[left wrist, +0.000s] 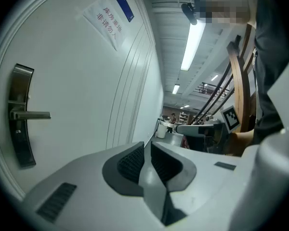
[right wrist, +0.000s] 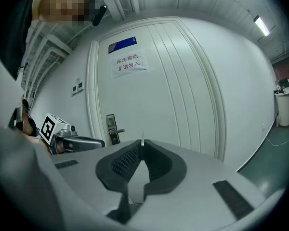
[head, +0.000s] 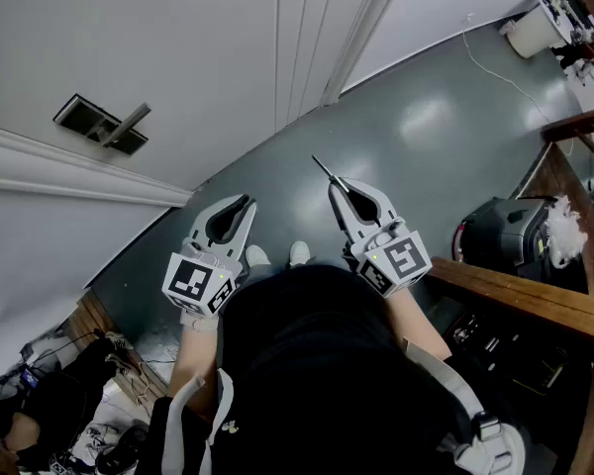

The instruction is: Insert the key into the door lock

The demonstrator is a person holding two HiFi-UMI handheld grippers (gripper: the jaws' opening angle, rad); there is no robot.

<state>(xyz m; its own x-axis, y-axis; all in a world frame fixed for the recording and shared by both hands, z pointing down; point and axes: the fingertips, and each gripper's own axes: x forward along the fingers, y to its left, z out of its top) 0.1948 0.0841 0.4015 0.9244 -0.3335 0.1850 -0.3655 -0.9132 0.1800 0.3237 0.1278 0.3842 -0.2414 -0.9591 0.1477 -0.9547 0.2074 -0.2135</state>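
We are holding the right gripper [head: 339, 184] with its jaws pressed together on the key [head: 324, 170]. The key's thin blade is projecting forward past the jaw tips. In the right gripper view the blade [right wrist: 142, 142] is showing as a narrow sliver standing just above the closed pads.

We are holding the left gripper [head: 246, 204] beside it. Its jaws are also together, and the left gripper view shows nothing between them [left wrist: 147, 146].

The task's target is the lock plate [head: 101, 125] on the white door [head: 208, 47]. It is a tall dark metal plate with its long axis vertical and a lever handle [left wrist: 31, 114] standing out from it. We cannot make out the keyhole in any view.

The governing relation is as follows:

1. In the head view the lock plate is lying up and to the left of both grippers, well apart from the key tip.
2. In the right gripper view the plate [right wrist: 111, 129] is sitting to the left of the blade, so the key is pointing at bare door panel, not at the lock.
3. The left gripper is nearer the lock, but the right one is carrying the key.

We judge that the right gripper needs to travel leftward and forward, across the space in front of the left gripper. The blade's long axis should be brought square to the plate before insertion.
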